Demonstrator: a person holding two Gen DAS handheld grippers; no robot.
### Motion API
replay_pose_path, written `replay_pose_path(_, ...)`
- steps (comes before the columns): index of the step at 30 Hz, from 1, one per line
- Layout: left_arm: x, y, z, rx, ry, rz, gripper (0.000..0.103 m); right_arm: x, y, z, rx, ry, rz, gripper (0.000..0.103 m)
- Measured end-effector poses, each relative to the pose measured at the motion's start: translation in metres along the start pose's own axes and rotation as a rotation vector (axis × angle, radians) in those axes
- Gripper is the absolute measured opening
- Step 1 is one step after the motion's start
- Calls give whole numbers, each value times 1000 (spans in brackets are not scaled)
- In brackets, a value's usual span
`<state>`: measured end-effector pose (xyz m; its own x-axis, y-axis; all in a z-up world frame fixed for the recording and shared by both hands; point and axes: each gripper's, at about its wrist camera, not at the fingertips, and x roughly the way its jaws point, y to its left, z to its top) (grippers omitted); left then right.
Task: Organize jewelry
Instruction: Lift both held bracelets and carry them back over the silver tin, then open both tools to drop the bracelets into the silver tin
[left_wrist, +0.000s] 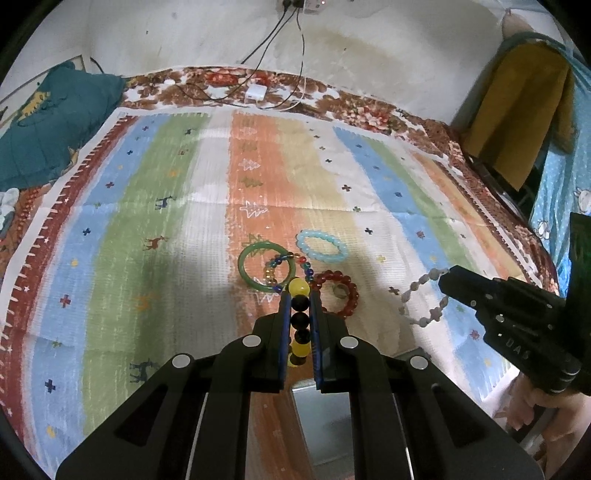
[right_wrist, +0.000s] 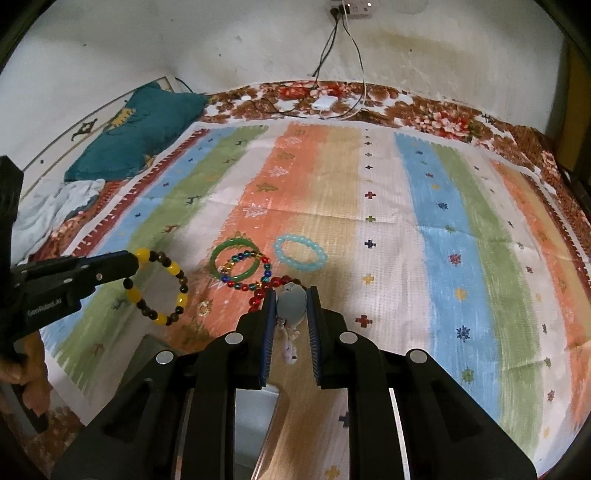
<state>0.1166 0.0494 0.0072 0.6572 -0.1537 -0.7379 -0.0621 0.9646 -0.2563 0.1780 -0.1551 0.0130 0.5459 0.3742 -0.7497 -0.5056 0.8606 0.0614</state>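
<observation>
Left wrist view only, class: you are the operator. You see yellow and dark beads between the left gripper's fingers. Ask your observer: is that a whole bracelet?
Observer: Yes. The right wrist view shows the yellow-and-dark bead bracelet as a full loop hanging from the left gripper.
Operator: What sits between the right gripper's pads?
Observer: A pale blue pendant with a white cord trailing behind it, pinched in the right gripper.

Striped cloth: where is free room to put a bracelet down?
Free: the striped cloth right of the blue bracelet, and the green stripe left of the green bangle. Crowded: the middle, around bangle and red bracelet.
</observation>
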Motion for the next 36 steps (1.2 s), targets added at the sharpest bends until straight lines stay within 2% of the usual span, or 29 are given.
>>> replay_pose_path(17,-39,-14,-17,19,-67,-43,9,-38,19,-16,-50,-70,69,18)
replay_pose_path(23,-54,-24,-21,41,-93,-73,9,-44,26,-25,-68,-66,86,17)
replay_pose_path(36,-65,-36,-42,75,-81,-90,9,-52,32,-46,-78,-42,108,17)
